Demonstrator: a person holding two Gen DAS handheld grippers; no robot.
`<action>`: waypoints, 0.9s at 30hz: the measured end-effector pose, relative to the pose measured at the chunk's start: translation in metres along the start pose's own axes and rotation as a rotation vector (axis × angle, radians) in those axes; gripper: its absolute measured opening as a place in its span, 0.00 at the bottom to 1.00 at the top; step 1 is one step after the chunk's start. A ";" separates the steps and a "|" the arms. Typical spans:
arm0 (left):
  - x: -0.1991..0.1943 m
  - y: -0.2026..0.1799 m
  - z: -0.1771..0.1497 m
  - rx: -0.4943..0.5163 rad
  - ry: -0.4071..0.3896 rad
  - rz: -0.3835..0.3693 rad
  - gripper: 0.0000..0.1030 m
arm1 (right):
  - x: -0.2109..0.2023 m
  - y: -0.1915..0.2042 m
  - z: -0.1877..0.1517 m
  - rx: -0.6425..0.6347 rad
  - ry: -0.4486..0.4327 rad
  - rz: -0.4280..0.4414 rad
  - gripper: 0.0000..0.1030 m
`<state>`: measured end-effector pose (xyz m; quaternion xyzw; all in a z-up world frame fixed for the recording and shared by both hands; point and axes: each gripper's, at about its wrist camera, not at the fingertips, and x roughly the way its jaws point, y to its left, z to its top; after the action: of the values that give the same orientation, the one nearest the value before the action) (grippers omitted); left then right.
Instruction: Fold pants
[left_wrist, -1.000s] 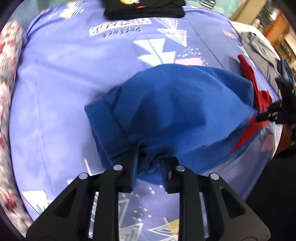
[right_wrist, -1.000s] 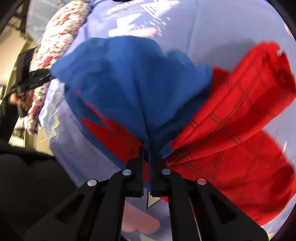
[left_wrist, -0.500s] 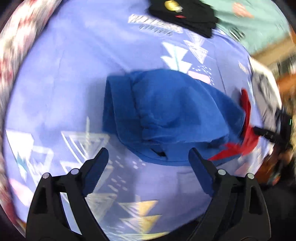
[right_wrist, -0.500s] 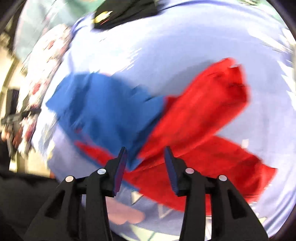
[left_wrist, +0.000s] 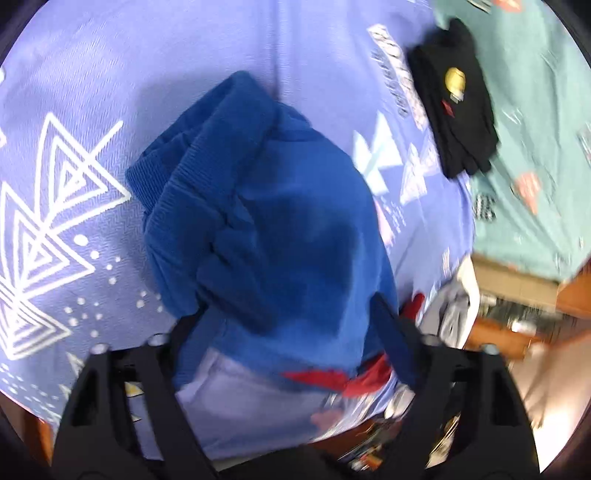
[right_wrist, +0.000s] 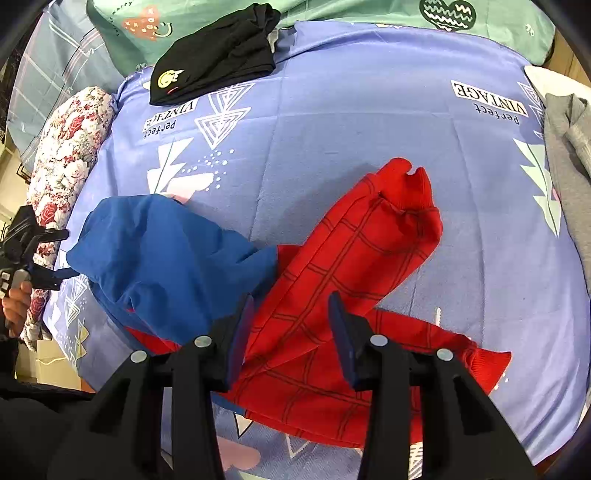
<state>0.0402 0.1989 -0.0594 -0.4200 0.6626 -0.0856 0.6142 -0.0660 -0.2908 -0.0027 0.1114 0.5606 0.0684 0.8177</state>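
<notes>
The lilac printed bedsheet (right_wrist: 351, 122) fills both views and carries everything. On it, low and centre in the right wrist view, lie the pants (right_wrist: 332, 266): one blue half (right_wrist: 166, 258) bunched at centre left, one red grid-patterned half (right_wrist: 369, 243) running up toward centre right, a second red leg trailing to the lower right. In the left wrist view the blue portion (left_wrist: 266, 229) fills the middle of the frame as a loose mound, ribbed cuff at its upper left.

Change noted: a second ago both tongs were clamped on the blue cloth and held it raised. Now the left gripper (left_wrist: 280, 328) stands spread wide with fabric lying between its fingers but not pinched; the right gripper (right_wrist: 288, 328) is likewise released, its fingers apart over the red leg. The cloth has dropped onto the sheet. Judgement: one fold has been laid down, yet the heap is rumpled and the legs splay apart, so further folds remain.

Smaller items: a grey garment (right_wrist: 569, 166) at the right edge, a folded black garment (right_wrist: 218, 59) at upper left, a floral bolster (right_wrist: 62, 166) at left.

Containers: none in view.
</notes>
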 end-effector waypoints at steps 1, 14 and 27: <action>0.003 0.003 0.004 -0.020 0.000 0.004 0.55 | 0.000 -0.002 -0.001 0.008 0.000 0.000 0.41; -0.019 -0.036 -0.004 0.311 -0.133 0.392 0.13 | 0.014 -0.034 0.016 0.212 -0.028 -0.135 0.47; 0.000 -0.024 0.000 0.382 -0.144 0.536 0.72 | 0.092 -0.008 0.068 0.273 0.121 -0.322 0.66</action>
<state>0.0513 0.1838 -0.0437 -0.1132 0.6764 -0.0139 0.7277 0.0310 -0.2838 -0.0638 0.1256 0.6234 -0.1331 0.7601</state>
